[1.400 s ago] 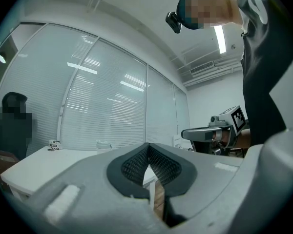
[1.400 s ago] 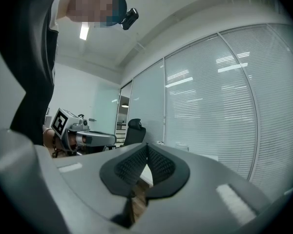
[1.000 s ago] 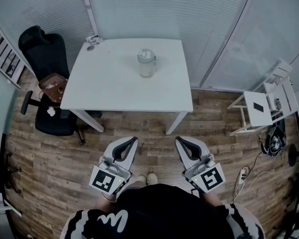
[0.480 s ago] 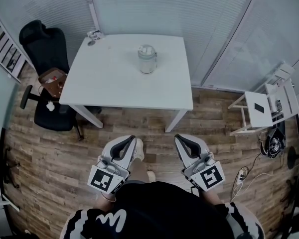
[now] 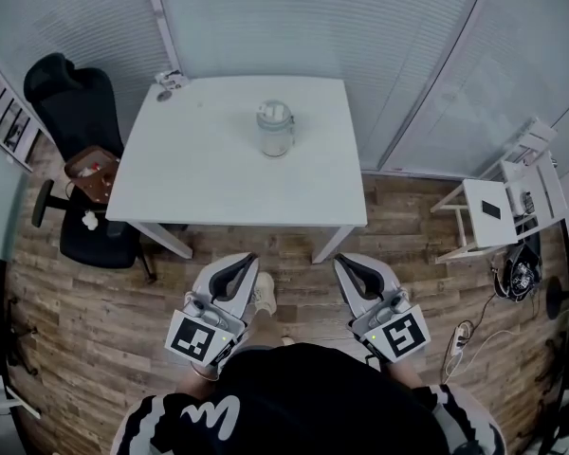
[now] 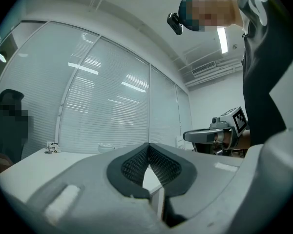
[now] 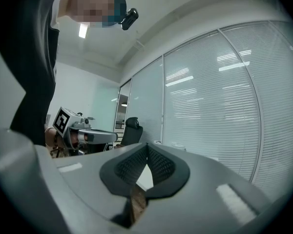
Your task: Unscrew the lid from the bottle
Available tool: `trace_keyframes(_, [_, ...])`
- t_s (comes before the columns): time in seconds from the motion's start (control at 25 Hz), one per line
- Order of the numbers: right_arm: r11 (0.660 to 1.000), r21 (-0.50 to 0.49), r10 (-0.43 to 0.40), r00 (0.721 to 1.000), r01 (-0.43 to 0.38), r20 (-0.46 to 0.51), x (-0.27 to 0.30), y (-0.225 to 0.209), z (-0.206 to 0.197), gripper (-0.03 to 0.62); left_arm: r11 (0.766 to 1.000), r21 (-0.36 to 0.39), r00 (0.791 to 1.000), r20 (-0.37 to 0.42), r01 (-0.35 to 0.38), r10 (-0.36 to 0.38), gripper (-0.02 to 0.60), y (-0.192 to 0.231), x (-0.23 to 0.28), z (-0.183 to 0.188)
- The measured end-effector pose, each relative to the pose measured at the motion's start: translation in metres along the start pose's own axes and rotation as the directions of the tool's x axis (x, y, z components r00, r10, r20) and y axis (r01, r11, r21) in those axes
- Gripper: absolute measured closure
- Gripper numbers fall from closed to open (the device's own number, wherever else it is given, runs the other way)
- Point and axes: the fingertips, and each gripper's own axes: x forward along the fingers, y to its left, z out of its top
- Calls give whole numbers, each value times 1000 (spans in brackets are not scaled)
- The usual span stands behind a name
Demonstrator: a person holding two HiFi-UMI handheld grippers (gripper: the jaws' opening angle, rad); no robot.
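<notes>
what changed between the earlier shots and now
The person stepped toward the white square table, carrying the left gripper and right gripper forward; one light shoe has stepped up between them. Nothing was gripped or released. Both stayed shut and empty; the clear lidded bottle sits untouched on the table.

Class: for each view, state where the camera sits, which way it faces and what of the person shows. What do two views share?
Head view: on the head, facing steeply down at table, bottle, left gripper, right gripper, torso.
Left gripper view: on that gripper, facing level past shut fingers toward blinds.
Right gripper view: the same, mirrored.
Shared: each gripper view shows the other gripper.
</notes>
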Motion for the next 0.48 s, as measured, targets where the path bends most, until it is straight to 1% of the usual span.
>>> trace_keyframes(0.48, [1000,2,-24,1000,24,8,69,-43,-5,595,1000,1,1000,10,26,-26,581,66,55,0])
